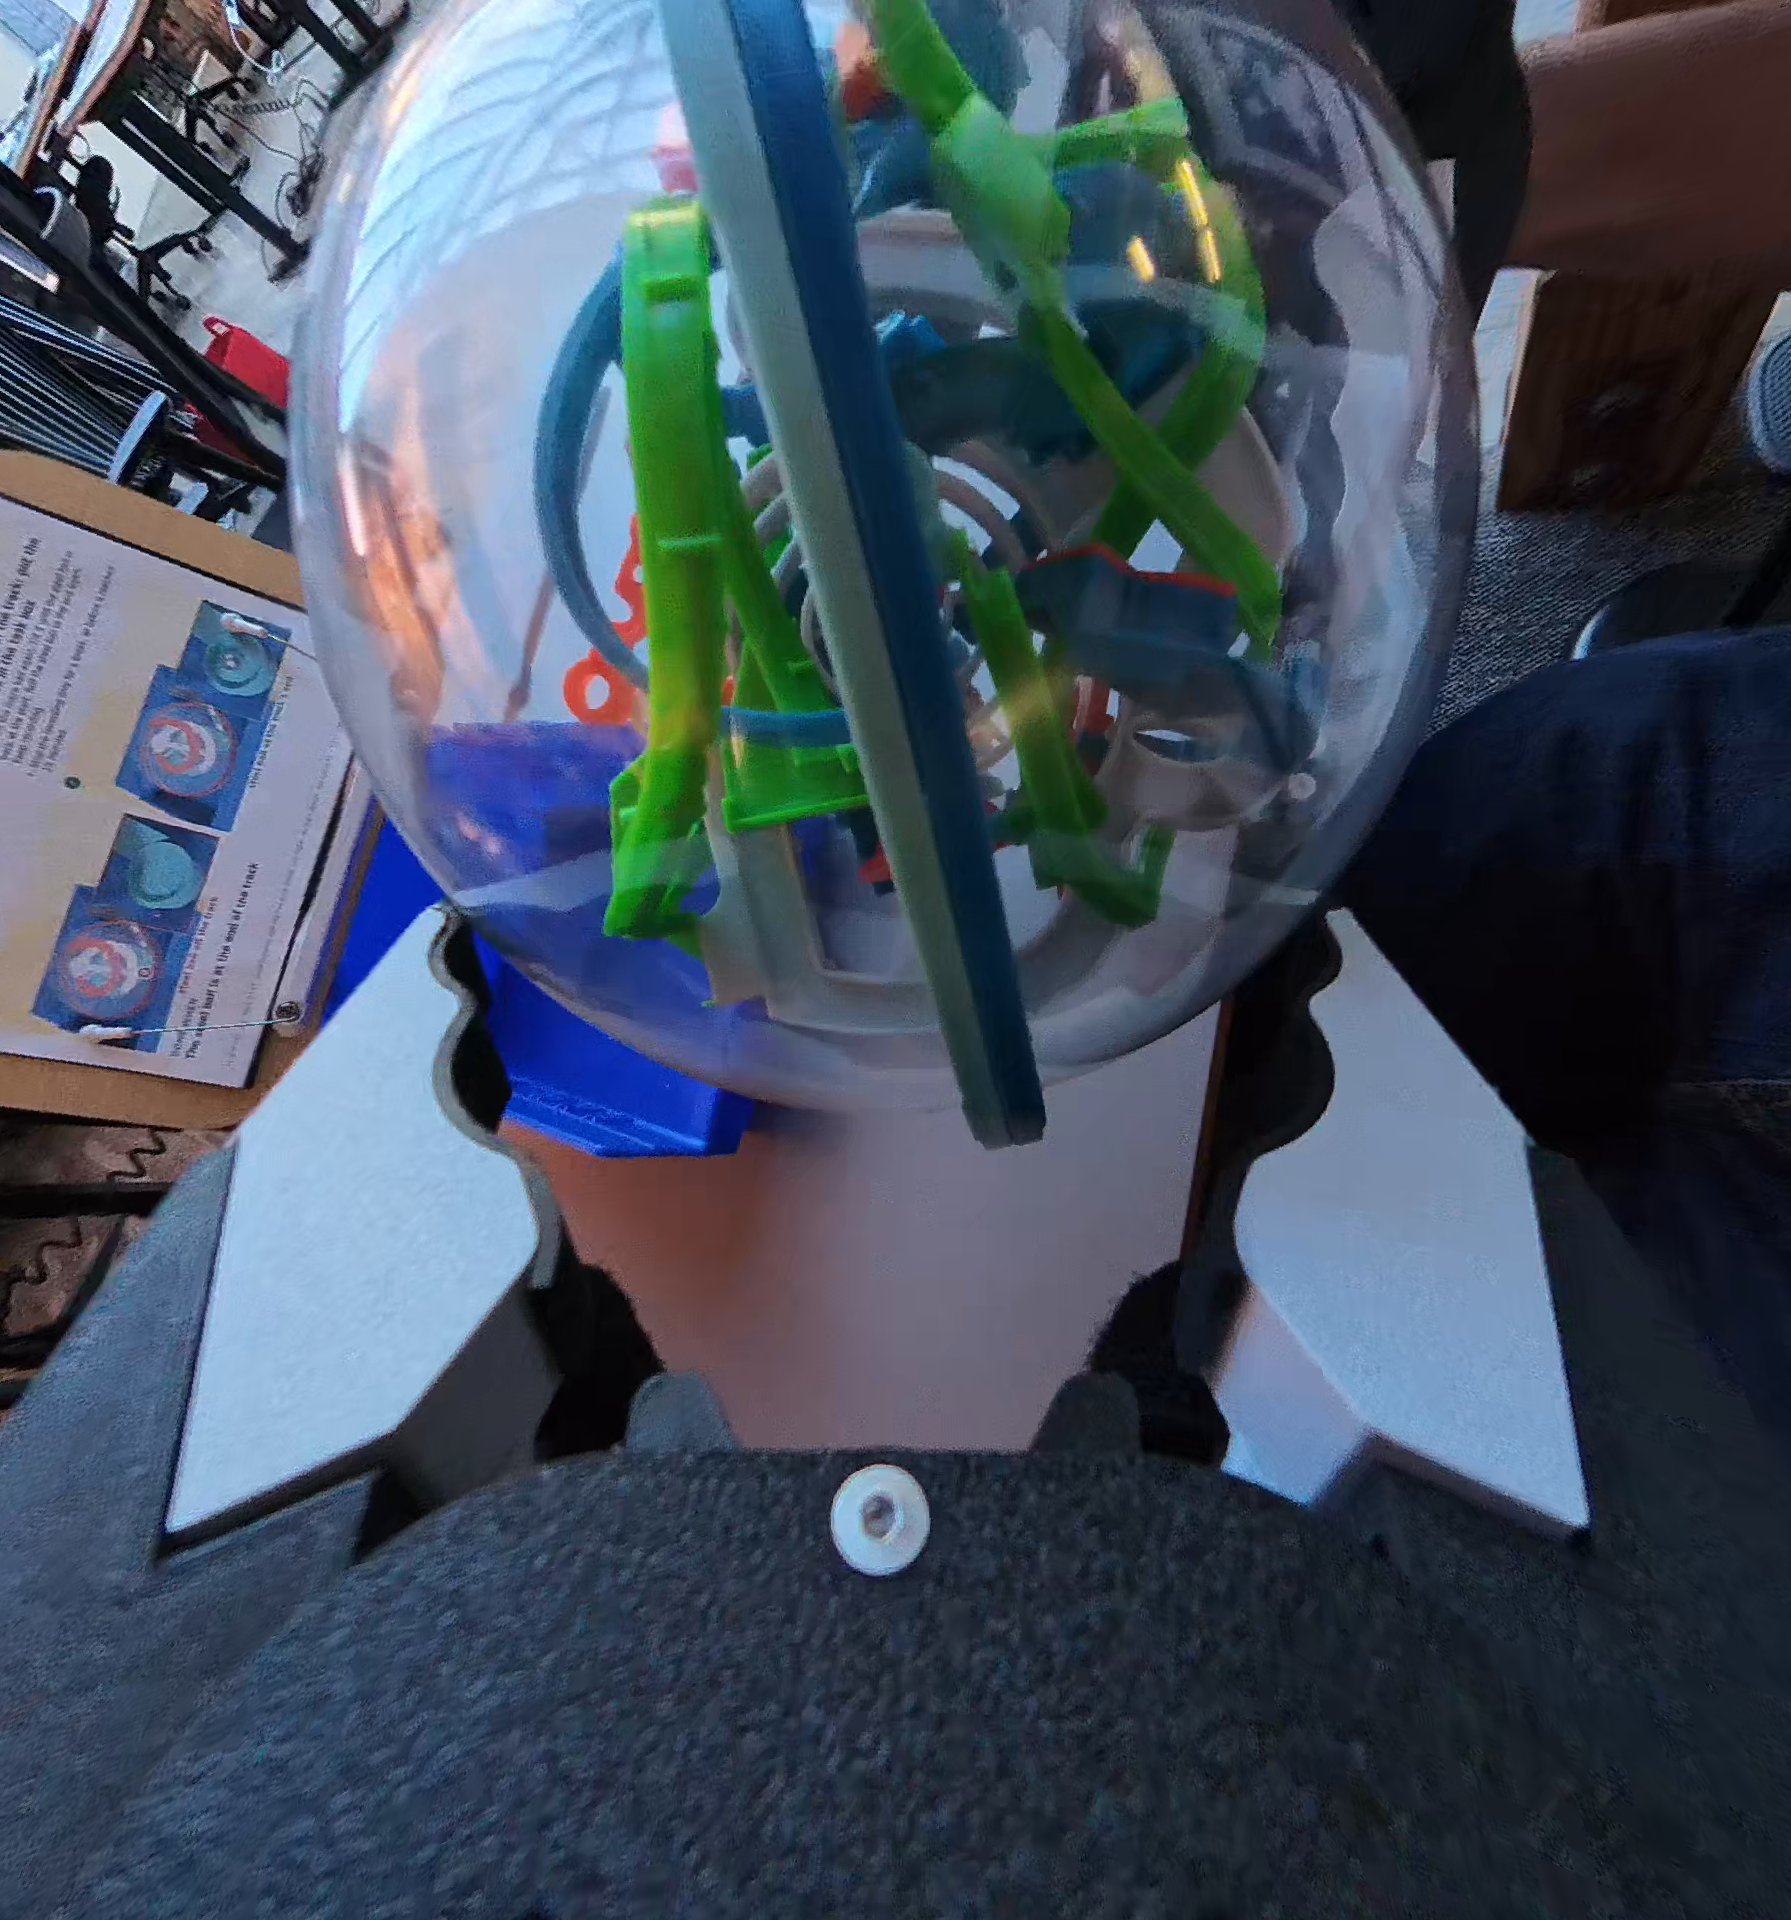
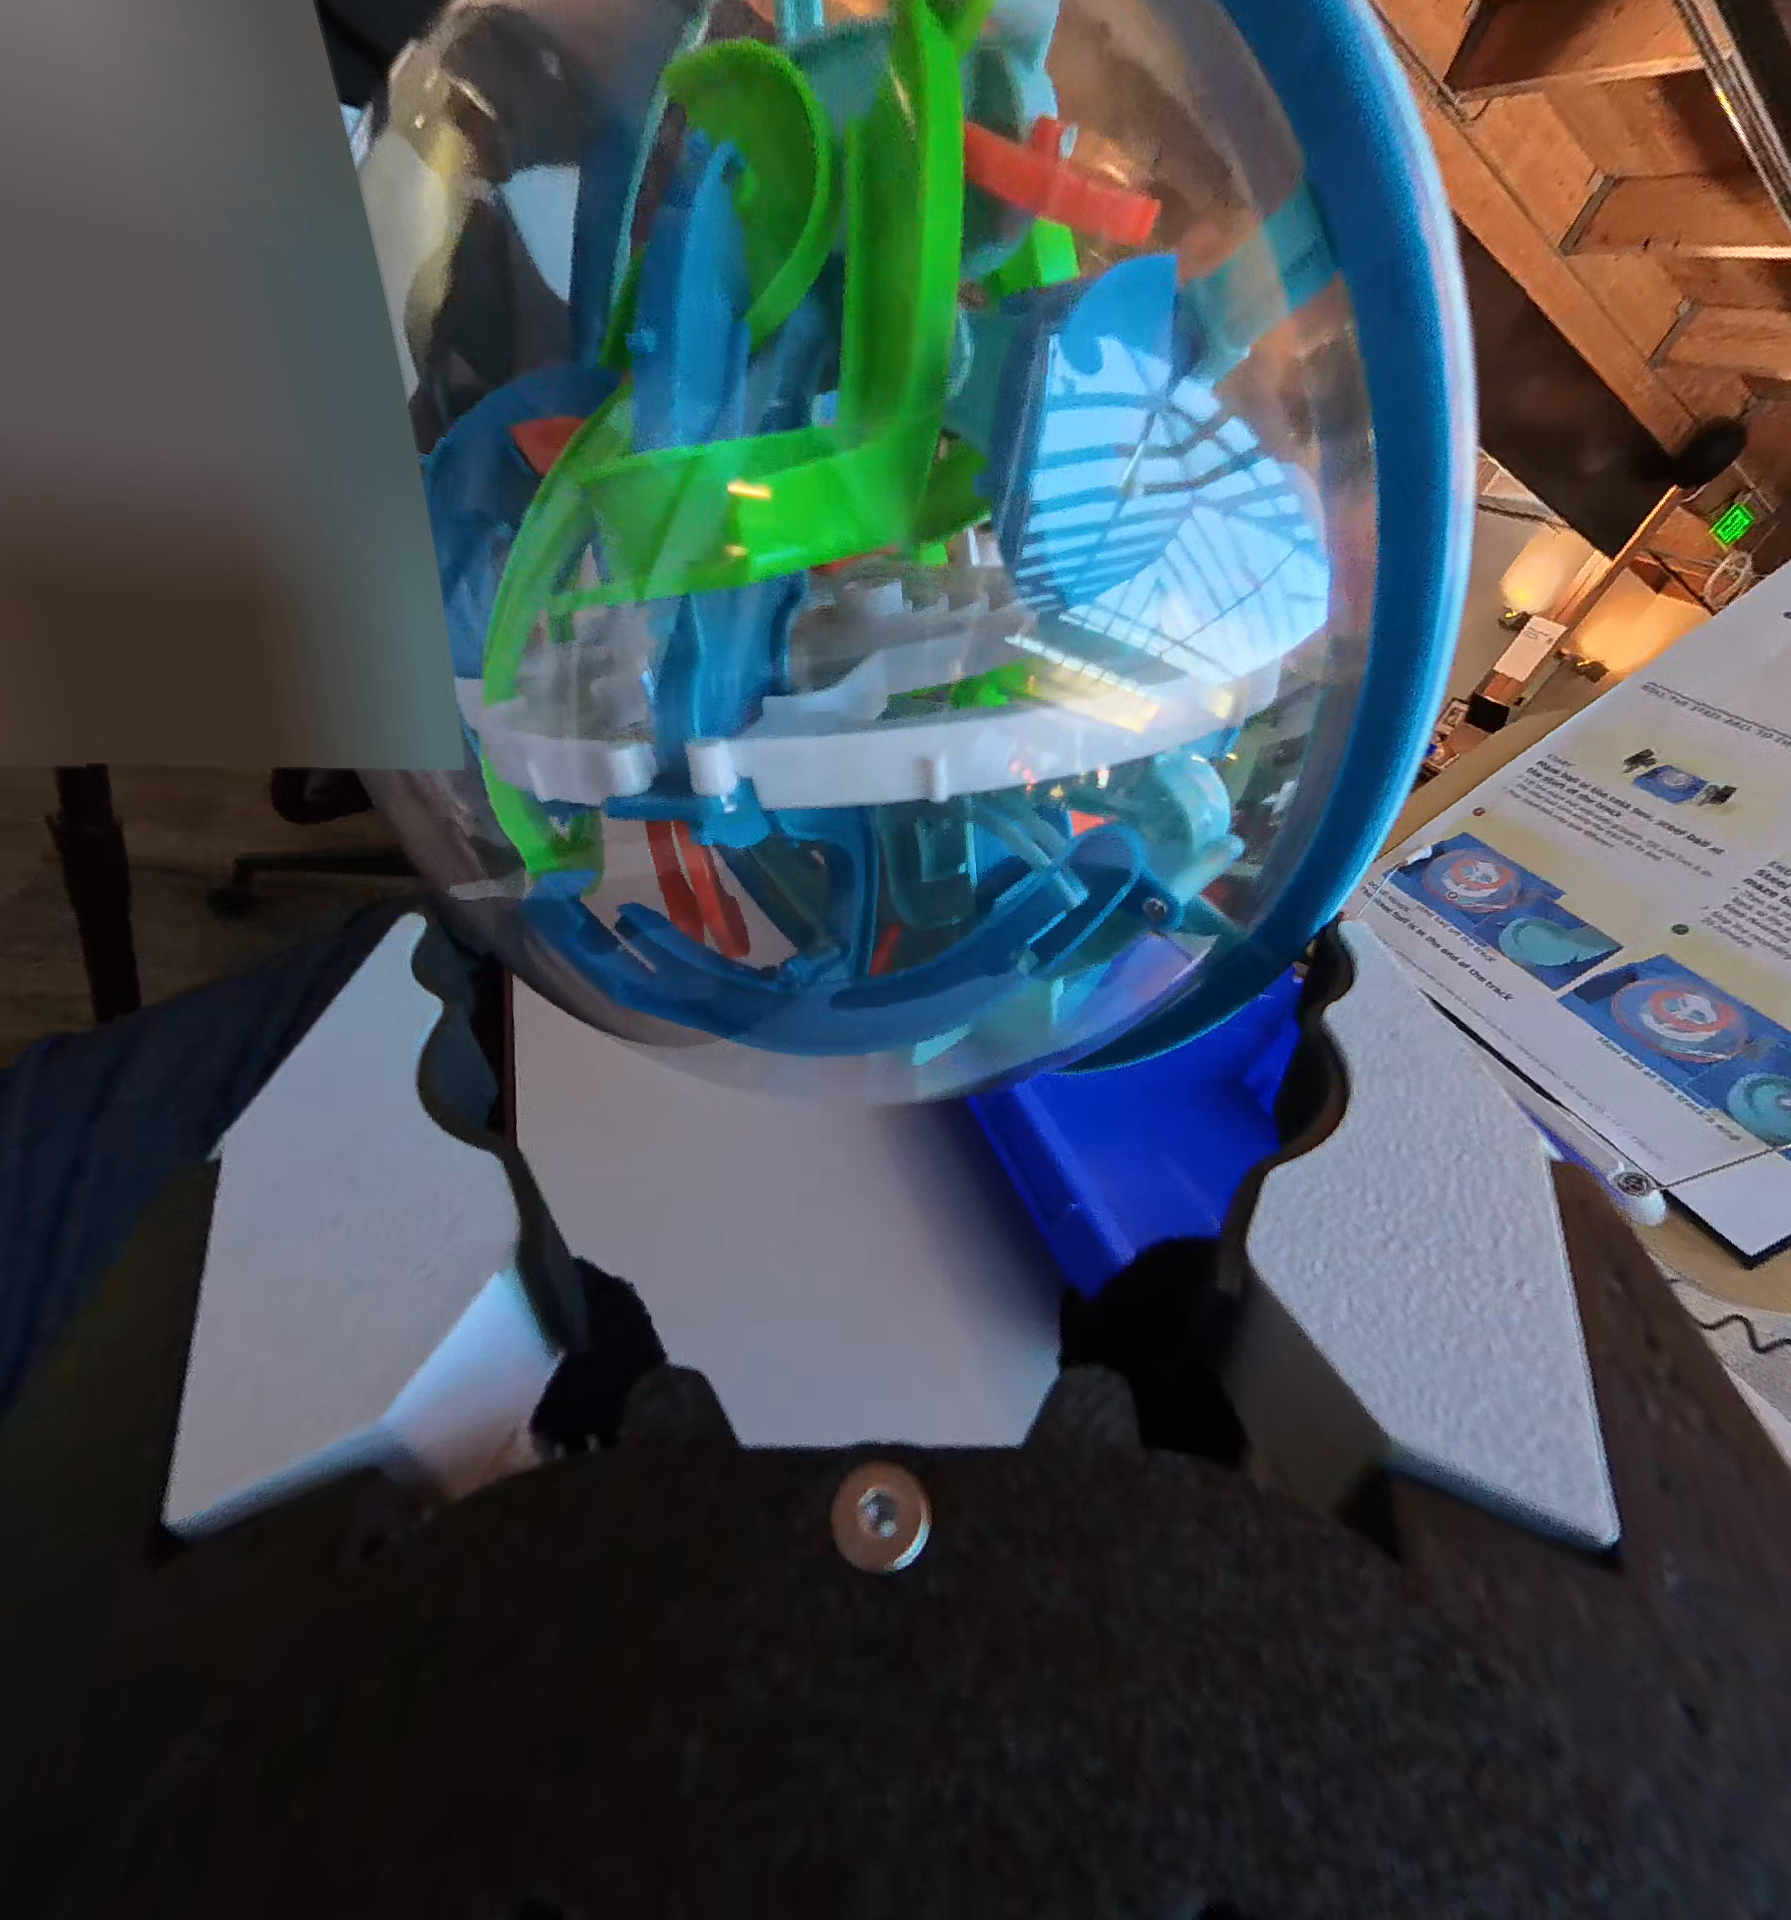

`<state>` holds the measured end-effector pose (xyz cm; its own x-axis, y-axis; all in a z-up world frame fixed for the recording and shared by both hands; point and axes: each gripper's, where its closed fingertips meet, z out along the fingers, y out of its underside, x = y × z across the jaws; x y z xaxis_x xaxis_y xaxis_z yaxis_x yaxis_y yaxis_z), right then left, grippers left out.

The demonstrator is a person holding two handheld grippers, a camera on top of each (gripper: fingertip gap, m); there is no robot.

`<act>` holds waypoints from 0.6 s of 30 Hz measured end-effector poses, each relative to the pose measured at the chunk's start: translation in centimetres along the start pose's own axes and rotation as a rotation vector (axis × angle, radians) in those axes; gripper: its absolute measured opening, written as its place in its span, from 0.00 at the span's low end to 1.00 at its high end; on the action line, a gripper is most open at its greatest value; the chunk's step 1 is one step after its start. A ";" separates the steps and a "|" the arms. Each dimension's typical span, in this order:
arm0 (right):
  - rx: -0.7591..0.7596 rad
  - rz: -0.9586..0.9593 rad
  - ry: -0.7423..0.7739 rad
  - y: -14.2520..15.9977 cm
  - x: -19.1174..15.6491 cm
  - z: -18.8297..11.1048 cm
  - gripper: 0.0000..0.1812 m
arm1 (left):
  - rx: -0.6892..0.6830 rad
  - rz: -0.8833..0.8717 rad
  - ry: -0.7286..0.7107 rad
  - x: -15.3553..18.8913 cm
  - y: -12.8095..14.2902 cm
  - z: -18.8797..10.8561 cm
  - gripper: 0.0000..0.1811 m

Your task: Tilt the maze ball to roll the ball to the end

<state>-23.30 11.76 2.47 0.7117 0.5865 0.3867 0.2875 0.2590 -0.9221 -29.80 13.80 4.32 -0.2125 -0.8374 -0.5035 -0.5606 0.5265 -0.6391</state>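
Note:
The maze ball (image 1: 517, 436) is a clear sphere holding green, blue, white and orange tracks, with a blue ring (image 1: 901, 582) around it. It fills the upper half of both wrist views. My left gripper (image 1: 886, 935) is shut on the maze ball, with its white fingers (image 1: 351, 1143) against the ball's lower sides. My right gripper (image 2: 880, 935) is shut on the same maze ball (image 2: 1182, 582), whose blue ring (image 2: 1410, 520) runs along the right side. The ball is held up in the air and tilted. I cannot make out the small steel ball inside.
A blue plastic stand (image 1: 610, 1101) sits just below and behind the ball, and also shows in the right wrist view (image 2: 1130, 1164). A printed sheet with pictures (image 1: 91, 810) lies on a board beside it (image 2: 1649, 935). A person's leg in jeans (image 1: 1649, 883) is close by.

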 end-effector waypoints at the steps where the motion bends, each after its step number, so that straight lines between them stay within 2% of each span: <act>1: -0.005 -0.002 0.001 0.1 0.0 0.0 0.83 | -0.006 0.003 -0.003 0.0 0.0 0.0 0.81; 13: -0.019 0.071 -0.019 2.1 -0.1 0.9 0.84 | -0.105 0.006 0.003 -0.3 0.9 0.6 0.81; 18: 0.018 0.121 -0.031 1.5 0.0 0.7 0.84 | -0.082 -0.059 0.062 -0.4 0.9 0.8 0.81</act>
<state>-23.27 12.71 1.09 0.7201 0.6379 0.2732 0.1887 0.1988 -0.9617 -29.63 14.74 3.47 -0.2250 -0.8752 -0.4283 -0.6363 0.4649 -0.6156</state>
